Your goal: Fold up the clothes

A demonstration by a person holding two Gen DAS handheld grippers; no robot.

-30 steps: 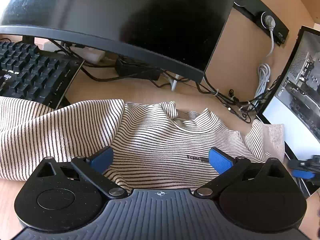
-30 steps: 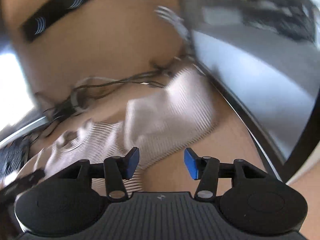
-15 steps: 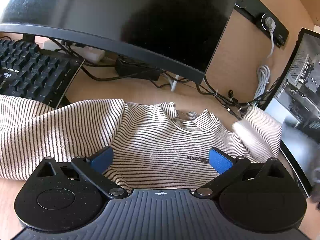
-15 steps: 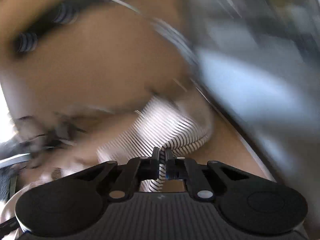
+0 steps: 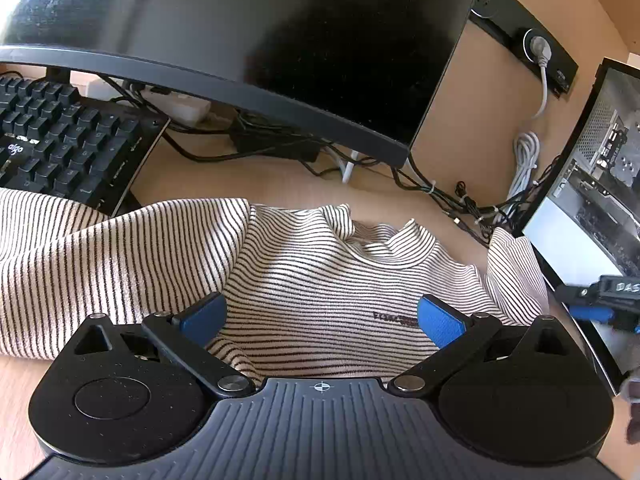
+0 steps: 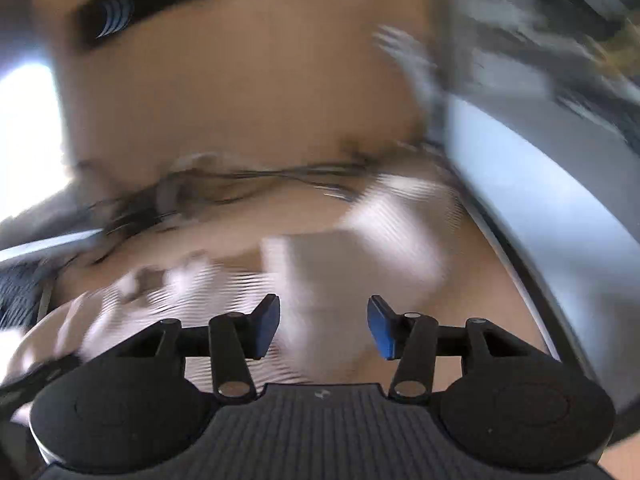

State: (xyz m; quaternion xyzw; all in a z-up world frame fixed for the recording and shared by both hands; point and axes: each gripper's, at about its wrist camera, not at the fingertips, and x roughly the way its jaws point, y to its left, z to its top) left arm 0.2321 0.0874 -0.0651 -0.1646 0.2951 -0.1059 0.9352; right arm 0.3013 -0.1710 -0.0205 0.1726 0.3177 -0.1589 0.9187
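While both pairs of tongs stand with their blue pads spread wide and gripping nothing, a cream knit top with thin dark stripes (image 5: 320, 280) lies spread on a pale wooden desk (image 5: 280, 184). Directly ahead of the left tongs (image 5: 320, 316) sits the chest of the garment with its small dark printed logo (image 5: 394, 317), the ribbed collar (image 5: 384, 240) just beyond. One sleeve (image 5: 100, 256) bunches off to the left of those tongs, its far edge lapping onto a black mechanical keyboard (image 5: 68, 140). The other sleeve (image 5: 516, 268) rests to the right, near the right tongs (image 5: 596, 304), which enter at the picture's edge.

Beyond the collar a tangle of black cables (image 5: 440, 192) crosses the desk beneath a large dark curved monitor (image 5: 248, 32). Farther right a coiled white cord (image 5: 524, 156) hangs from a black wall socket strip (image 5: 528, 40) on the tan back panel, beside a second screen (image 5: 592, 208).

From the right tongs (image 6: 323, 326) the scene is heavily motion-blurred; the striped fabric (image 6: 360, 256) shows only as pale smears ahead of the open pads.
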